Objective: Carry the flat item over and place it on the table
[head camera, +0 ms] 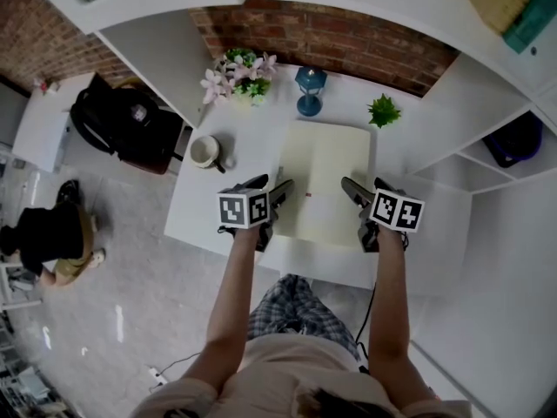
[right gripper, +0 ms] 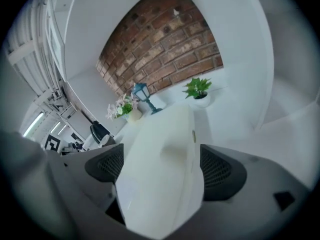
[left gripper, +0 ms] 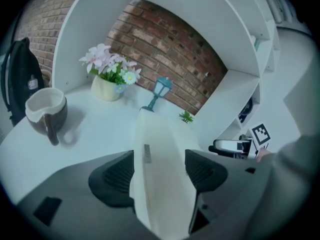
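A flat pale cream sheet (head camera: 322, 177) lies level over the white table (head camera: 204, 212), its long side running away from me. My left gripper (head camera: 271, 188) is shut on its left edge and my right gripper (head camera: 352, 192) on its right edge. In the left gripper view the sheet (left gripper: 160, 144) passes between the dark ribbed pads (left gripper: 117, 176) and reaches toward the lantern. In the right gripper view the sheet (right gripper: 165, 149) fills the gap between the pads (right gripper: 220, 171). Whether it rests on the table or hangs just above it, I cannot tell.
At the table's back stand a flower pot (head camera: 241, 77), a blue lantern (head camera: 310, 90) and a small green plant (head camera: 383, 111). A mug (head camera: 205, 151) sits left of the sheet. White shelves (head camera: 487, 159) rise on the right. A black bag (head camera: 126, 122) and a crouching person (head camera: 48, 233) are at left.
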`<state>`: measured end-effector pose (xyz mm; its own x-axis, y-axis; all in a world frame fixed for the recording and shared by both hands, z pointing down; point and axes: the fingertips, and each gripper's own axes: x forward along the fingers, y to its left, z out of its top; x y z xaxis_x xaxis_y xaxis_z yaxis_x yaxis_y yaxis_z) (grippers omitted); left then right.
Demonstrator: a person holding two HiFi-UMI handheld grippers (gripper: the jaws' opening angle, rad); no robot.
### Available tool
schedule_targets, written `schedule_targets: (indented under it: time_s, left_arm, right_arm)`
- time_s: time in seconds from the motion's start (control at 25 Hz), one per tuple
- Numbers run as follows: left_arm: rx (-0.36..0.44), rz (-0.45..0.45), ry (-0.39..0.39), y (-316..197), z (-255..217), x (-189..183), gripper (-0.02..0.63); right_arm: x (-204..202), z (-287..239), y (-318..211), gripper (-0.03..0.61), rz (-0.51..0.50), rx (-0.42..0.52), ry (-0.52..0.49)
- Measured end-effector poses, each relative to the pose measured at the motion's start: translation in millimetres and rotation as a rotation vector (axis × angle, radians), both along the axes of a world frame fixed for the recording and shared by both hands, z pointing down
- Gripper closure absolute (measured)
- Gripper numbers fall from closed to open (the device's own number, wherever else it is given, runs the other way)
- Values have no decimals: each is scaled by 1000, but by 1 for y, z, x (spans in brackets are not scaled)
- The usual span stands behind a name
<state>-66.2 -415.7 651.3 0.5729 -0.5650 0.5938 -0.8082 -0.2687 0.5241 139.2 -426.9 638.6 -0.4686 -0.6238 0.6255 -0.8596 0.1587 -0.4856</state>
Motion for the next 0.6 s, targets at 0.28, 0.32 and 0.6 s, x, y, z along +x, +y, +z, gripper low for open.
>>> schedule_targets:
  time_s: [0.28, 0.32, 0.6]
  left_arm:
    - [276, 6, -22, 7, -86, -9, 317]
    - [324, 6, -21, 9, -101, -10, 342]
    - [615, -24, -73, 43, -179, -26, 462]
  right_arm:
    - [24, -90, 19, 148, 45, 321, -15]
    - [27, -106, 22, 180, 54, 381, -11]
    - [51, -182, 67, 383, 124, 668, 112]
